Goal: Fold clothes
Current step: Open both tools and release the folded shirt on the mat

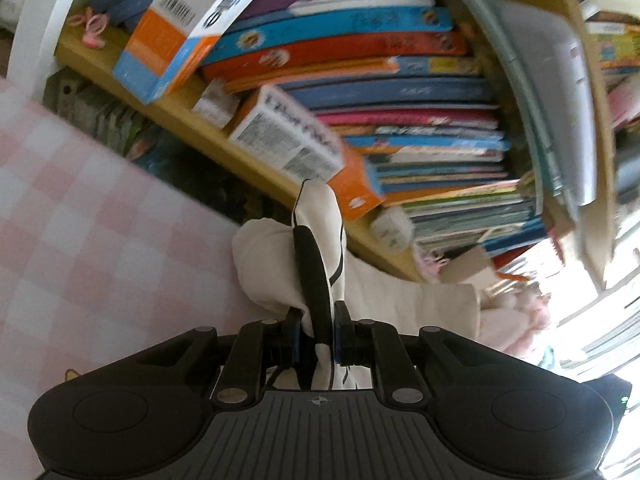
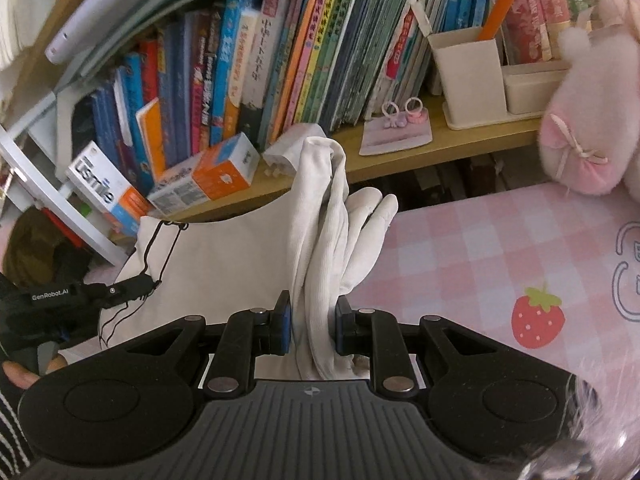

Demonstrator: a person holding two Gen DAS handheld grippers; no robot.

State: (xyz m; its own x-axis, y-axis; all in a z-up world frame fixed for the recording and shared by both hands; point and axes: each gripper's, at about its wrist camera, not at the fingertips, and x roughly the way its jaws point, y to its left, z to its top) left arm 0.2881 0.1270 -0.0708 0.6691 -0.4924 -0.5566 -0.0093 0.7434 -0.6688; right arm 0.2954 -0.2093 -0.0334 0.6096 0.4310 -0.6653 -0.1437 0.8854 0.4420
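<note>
A cream-white garment (image 2: 224, 264) with black trim hangs stretched between my two grippers above the pink checked table (image 2: 460, 256). In the right wrist view my right gripper (image 2: 313, 330) is shut on a bunched ribbed fold of it, which stands up past the fingers. The left gripper (image 2: 132, 290) shows at the left of that view, holding the garment's other corner by its black cord. In the left wrist view my left gripper (image 1: 316, 338) is shut on a fold of the white garment (image 1: 276, 268) with a black strap running through the jaws.
A wooden bookshelf (image 2: 400, 152) packed with books (image 2: 280, 60) runs along the table's far edge, with orange-and-blue boxes (image 2: 208, 178) and a white pen holder (image 2: 472, 76) on it. A pink plush toy (image 2: 588, 128) sits at the right. A strawberry print (image 2: 538, 318) marks the table cover.
</note>
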